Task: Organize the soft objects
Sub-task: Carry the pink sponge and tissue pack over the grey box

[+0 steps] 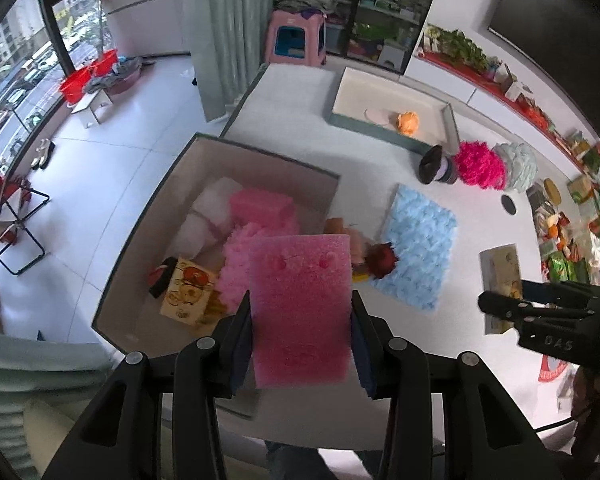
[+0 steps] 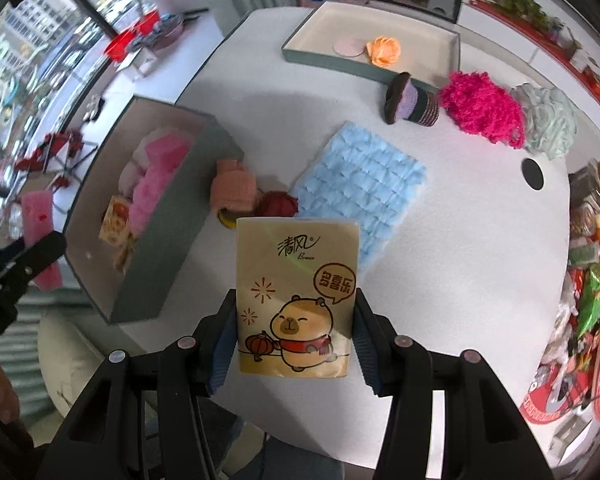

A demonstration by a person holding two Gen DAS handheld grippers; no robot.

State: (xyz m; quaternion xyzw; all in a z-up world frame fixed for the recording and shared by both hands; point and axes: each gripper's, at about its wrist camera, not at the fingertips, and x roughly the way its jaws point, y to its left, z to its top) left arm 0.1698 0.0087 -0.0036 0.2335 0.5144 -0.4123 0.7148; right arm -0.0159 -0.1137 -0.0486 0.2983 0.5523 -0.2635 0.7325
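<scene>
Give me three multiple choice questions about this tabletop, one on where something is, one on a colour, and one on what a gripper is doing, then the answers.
1. Where does the orange fabric flower lie?
A. In the far shallow box
B. On the blue fluffy mat
C. In the near box with the pink sponges

2. What colour is the foam sponge in the left gripper?
A. Yellow
B. Pink
C. Green

3. What is the right gripper doing?
A. Hanging open and empty
B. Shut on a knitted hat
C. Shut on a tissue pack

Answers: 1 A, the flower sits inside the far box beside a round pale pad. 2 B, the slab between the left fingers is pink. 3 C, the right fingers press both sides of the yellow pack printed with a cartoon capybara.
</scene>
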